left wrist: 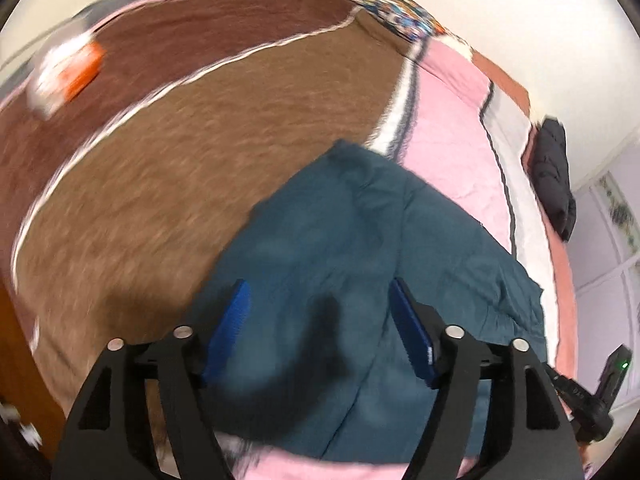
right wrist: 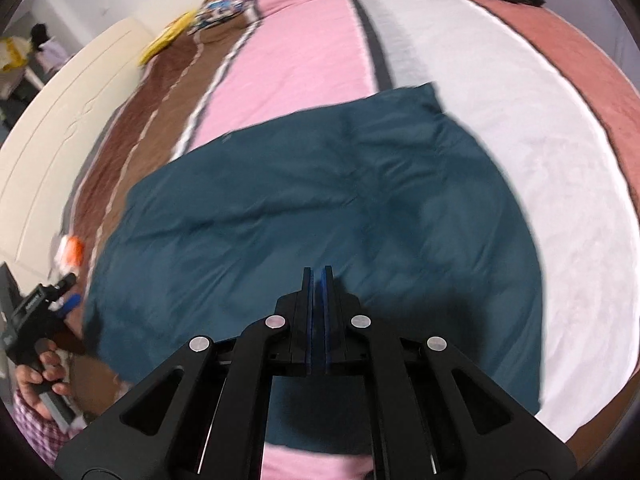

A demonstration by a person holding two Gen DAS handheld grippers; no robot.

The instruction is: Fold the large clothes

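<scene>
A dark teal garment [left wrist: 340, 280] lies folded and fairly flat on the bed; it also shows in the right wrist view [right wrist: 320, 200]. My left gripper [left wrist: 320, 300] is open and empty, hovering above the garment's near part, blue pads [left wrist: 232, 320] spread wide. My right gripper [right wrist: 318, 280] is shut with nothing between its pads, just above the garment's near edge. The left gripper and the hand holding it also show at the left of the right wrist view [right wrist: 40, 304].
The bed has a brown blanket [left wrist: 180, 160], a pink sheet [left wrist: 452, 128] and a white stripe [right wrist: 500, 140]. A dark bundle of clothing [left wrist: 554, 172] lies at the far edge. An orange-and-white object [left wrist: 64, 72] and a patterned pillow [right wrist: 228, 4] lie near the cream headboard [right wrist: 60, 120].
</scene>
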